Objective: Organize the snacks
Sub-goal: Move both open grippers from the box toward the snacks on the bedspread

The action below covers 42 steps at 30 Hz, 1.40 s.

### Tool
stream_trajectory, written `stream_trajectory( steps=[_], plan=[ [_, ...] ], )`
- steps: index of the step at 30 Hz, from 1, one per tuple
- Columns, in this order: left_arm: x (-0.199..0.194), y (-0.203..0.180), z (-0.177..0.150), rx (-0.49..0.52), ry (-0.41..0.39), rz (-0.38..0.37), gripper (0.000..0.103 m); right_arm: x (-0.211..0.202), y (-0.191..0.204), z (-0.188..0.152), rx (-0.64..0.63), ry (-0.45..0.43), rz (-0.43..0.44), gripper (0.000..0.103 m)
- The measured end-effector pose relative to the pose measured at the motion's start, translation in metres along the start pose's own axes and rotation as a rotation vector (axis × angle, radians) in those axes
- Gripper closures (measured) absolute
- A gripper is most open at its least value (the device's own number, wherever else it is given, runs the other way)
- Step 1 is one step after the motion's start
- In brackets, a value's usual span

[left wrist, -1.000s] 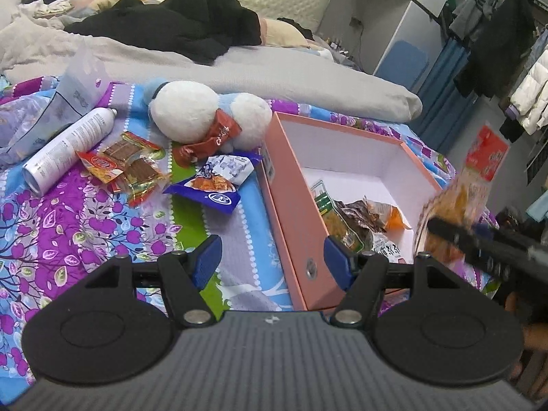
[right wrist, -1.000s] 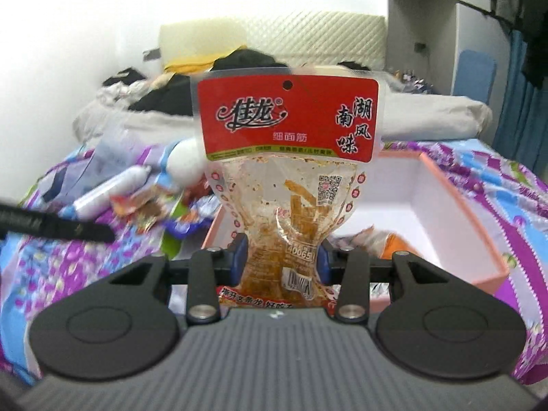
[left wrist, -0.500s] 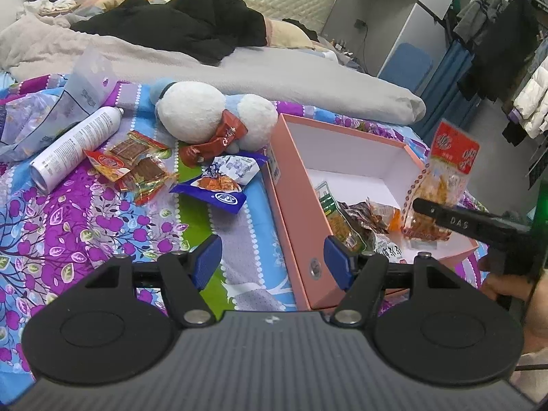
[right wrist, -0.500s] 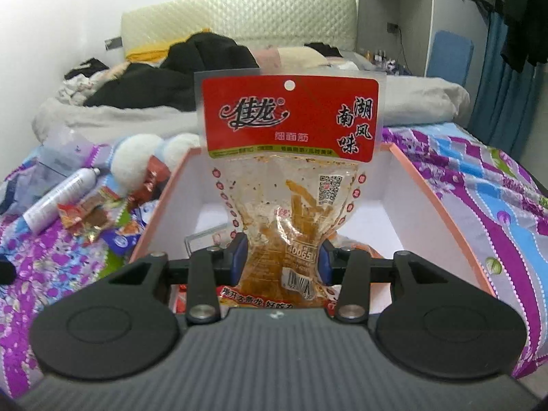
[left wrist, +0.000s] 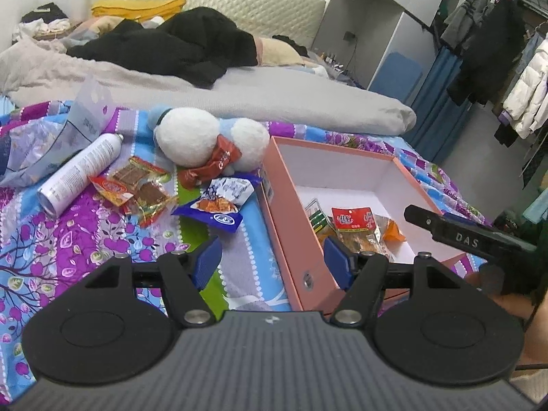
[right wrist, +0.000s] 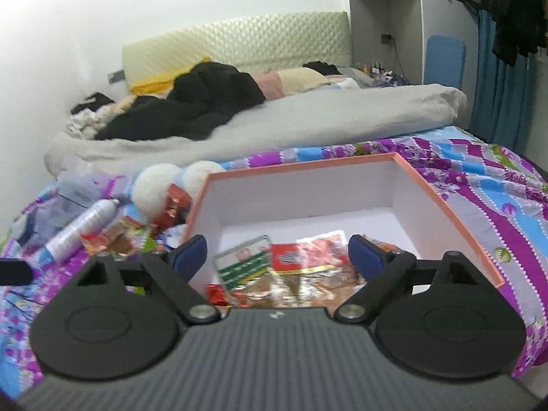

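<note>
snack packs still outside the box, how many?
4 visible: two red packs overlapping by the can, blue pack beside the box, red-brown pack against the plush. More may hide.

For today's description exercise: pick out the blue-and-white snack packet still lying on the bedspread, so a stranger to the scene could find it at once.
Start at the open pink box on the flowery bedspread. Just outside its left wall, below the white plush toy, lies the blue-and-white snack packet. Its neighbours further left are red-and-orange wrappers; it alone is blue, with a white top.
</note>
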<state>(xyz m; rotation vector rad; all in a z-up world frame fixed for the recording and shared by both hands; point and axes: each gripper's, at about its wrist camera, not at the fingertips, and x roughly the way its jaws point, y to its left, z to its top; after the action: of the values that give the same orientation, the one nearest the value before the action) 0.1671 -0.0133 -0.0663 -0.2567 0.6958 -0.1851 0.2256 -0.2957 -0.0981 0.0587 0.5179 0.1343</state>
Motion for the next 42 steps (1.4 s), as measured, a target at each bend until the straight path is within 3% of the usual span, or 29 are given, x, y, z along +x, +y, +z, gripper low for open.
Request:
stream_trajectory(
  steps=[15,31,42],
  plan=[
    [-0.037,0.017,-0.005,-0.015,-0.048,-0.005,0.032,-0.050,0.047,-0.021,-0.011,-0.078,0.103,0.012],
    [-0.057,0.050,-0.038,-0.080,-0.022,0.028,0.031,-0.062,0.097,-0.066,-0.044,-0.014,0.189,0.012],
    [-0.057,0.094,-0.062,-0.167,-0.008,0.101,0.028,-0.050,0.138,-0.074,-0.169,0.048,0.256,0.013]
  ],
)
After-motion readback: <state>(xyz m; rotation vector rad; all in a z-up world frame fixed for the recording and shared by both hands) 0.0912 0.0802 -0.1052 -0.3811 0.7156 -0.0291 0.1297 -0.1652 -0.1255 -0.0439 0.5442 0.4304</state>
